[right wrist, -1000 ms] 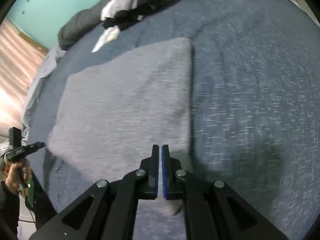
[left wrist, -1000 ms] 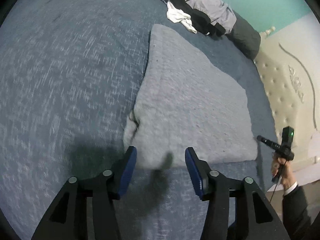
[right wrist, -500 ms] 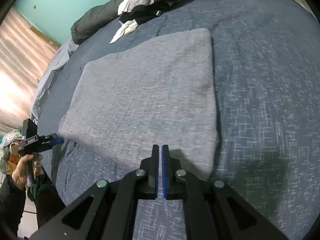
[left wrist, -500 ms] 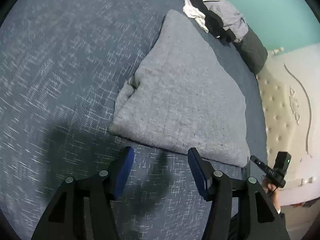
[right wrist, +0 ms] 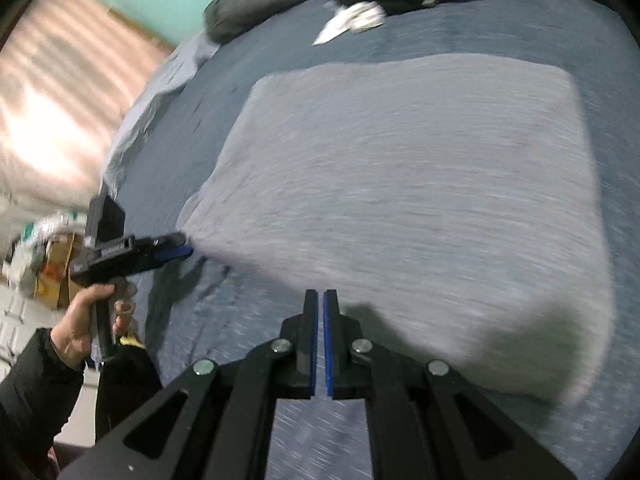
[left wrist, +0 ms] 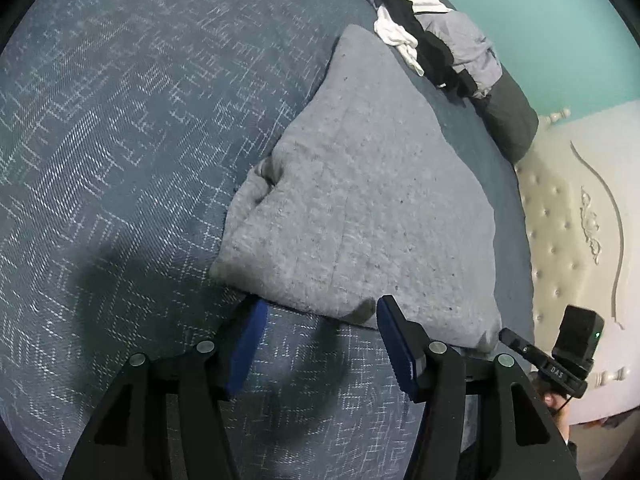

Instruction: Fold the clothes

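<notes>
A folded grey garment [left wrist: 360,208] lies flat on the blue bedcover [left wrist: 120,140]. My left gripper [left wrist: 320,306] is open, its blue pads [left wrist: 250,332] straddling the garment's near edge without pressing on it. In the blurred right wrist view the same garment [right wrist: 420,184] fills the middle. My right gripper [right wrist: 320,294] is shut and empty, hovering just off the garment's near edge. Each view shows the other tool: the right gripper [left wrist: 506,336] by the garment's right corner, and the left gripper [right wrist: 180,246], held by a hand [right wrist: 84,324], at the left corner.
A heap of unfolded clothes [left wrist: 436,36] and a dark pillow [left wrist: 512,120] lie at the far end of the bed. A cream tufted headboard [left wrist: 560,220] borders the right side. Floor [right wrist: 52,92] and clutter [right wrist: 40,256] lie beyond the bed's left edge.
The right gripper swept sideways along the garment's near edge toward the left gripper, staying shut. The left gripper sank to the near edge and rolled a little, its jaws slightly wider.
</notes>
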A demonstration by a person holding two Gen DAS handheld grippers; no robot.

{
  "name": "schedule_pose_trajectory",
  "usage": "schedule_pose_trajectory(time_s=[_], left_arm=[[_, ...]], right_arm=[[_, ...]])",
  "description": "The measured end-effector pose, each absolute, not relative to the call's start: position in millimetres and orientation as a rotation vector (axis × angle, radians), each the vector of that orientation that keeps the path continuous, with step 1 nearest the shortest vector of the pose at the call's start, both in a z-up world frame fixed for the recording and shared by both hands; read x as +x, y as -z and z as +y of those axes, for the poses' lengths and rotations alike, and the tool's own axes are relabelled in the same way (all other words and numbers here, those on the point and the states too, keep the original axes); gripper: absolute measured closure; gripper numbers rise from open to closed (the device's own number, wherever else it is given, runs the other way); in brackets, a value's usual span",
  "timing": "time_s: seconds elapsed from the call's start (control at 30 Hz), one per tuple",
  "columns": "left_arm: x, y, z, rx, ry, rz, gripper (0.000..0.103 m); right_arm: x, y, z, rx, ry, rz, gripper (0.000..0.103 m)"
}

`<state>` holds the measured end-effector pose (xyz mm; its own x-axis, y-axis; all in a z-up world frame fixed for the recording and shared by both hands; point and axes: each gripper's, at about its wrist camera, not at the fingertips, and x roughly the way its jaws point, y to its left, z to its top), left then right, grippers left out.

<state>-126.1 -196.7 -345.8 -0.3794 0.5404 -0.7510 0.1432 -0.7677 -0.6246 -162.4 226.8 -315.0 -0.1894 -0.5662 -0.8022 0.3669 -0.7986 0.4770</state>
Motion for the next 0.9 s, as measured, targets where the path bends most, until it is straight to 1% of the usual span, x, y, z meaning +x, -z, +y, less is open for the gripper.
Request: schedule_pose_trajectory(time_s=[0.1,0.23,0.53,0.63,0.8,0.9], left_arm=[[-126.2,344.9,-198.7,-1.557,-2.241,-0.911,0.042],[-125.4,344.8,-198.2,-1.538,-2.237,-0.896,0.042],[-130.7,339.1,-196.0,-1.505,-2.246,-0.830,0.042],[-130.8,336.9,-197.3,-1.499,-2.242,-0.829,0.042],[-132.9,334.9,-196.8,-1.493,-2.246,-0.819,0.042],[-134.1,332.2,-195.2,-1.479,-2.247,-0.828,0.042]], right_arm=[[-168.2,325.6,197.5,1.509,2.005,-0.177,0.101],[-183.4,343.0,178.8,1.559,2.024,-0.168,0.101],[-211.6,365.4,181.1,1.640,2.116,-0.240,0.103],[-201.3,372.3,181.1,1.666,2.062,-0.190,0.103],[-194.8,369.0,186.4,1.688,2.004,-0.138,0.103],[-196.6,342.8,193.2,1.588,2.053,-0.177,0.102]])
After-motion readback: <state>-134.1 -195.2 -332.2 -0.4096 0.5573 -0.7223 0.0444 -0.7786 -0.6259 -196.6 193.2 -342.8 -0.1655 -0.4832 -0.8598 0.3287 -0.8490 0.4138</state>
